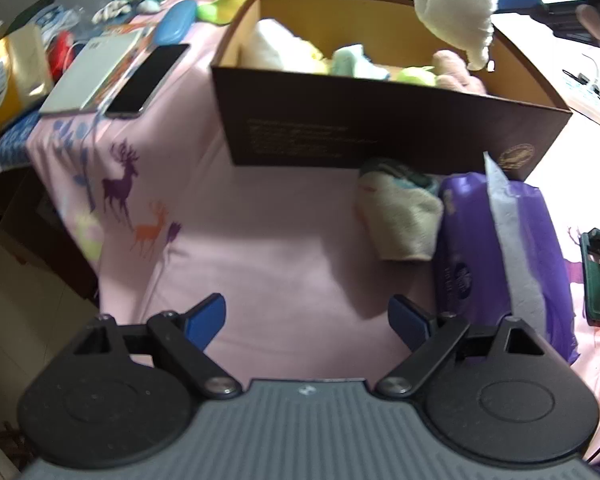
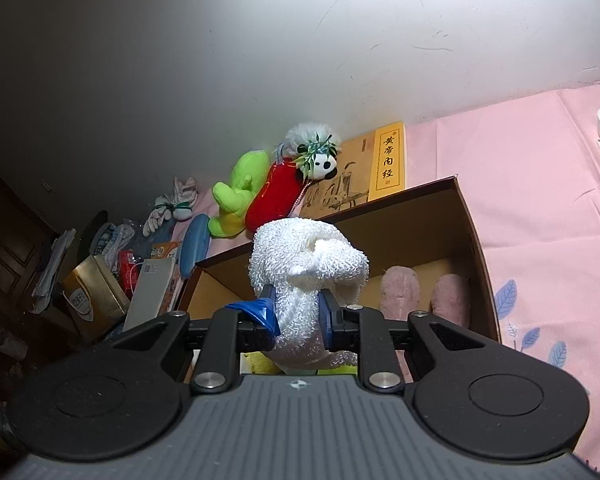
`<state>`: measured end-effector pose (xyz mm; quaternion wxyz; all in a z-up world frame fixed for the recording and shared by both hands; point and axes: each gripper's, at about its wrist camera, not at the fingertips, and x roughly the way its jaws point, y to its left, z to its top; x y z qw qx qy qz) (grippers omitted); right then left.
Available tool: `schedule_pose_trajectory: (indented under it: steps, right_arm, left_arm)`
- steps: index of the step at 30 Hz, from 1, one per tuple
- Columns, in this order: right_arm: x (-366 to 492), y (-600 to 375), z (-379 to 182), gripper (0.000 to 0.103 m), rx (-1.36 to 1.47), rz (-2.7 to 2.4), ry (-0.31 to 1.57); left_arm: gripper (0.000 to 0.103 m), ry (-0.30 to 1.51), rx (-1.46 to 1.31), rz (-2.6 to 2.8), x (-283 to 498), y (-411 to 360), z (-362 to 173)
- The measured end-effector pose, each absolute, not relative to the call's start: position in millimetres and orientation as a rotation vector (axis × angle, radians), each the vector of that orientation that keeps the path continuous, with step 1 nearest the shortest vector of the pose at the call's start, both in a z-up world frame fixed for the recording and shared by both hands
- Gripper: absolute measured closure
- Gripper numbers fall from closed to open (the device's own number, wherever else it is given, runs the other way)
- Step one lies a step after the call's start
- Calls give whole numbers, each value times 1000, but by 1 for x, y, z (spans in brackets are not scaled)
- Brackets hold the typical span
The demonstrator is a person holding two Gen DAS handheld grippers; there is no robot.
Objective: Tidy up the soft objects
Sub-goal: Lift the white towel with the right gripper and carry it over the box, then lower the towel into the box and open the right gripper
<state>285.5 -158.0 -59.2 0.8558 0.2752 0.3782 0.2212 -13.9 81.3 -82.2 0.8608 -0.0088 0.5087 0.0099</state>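
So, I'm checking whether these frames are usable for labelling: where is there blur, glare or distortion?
Left wrist view: motion blur smears the box lettering and purple pack; the top right corner is blown out behind the white towel; fisheye bends the edges. Right wrist view: sharper, towel crisp, bright glare on the wall, dark vignetted left side.

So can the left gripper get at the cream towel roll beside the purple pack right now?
Probably yes: the left gripper is open and empty, the pink cloth ahead is bare, and the cream towel roll lies exposed beside the purple pack.
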Motion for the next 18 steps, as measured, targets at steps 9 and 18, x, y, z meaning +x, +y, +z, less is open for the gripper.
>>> schedule_pose_trajectory:
  steps: [9, 18]
  right_arm:
    - [332, -127, -84, 100, 575, 418, 909]
    - [351, -112, -104, 94, 531, 398, 956]
  left_arm:
    - [13, 1074, -55, 97, -22, 100, -87]
    - [13, 1068, -67, 151, -21, 107, -83]
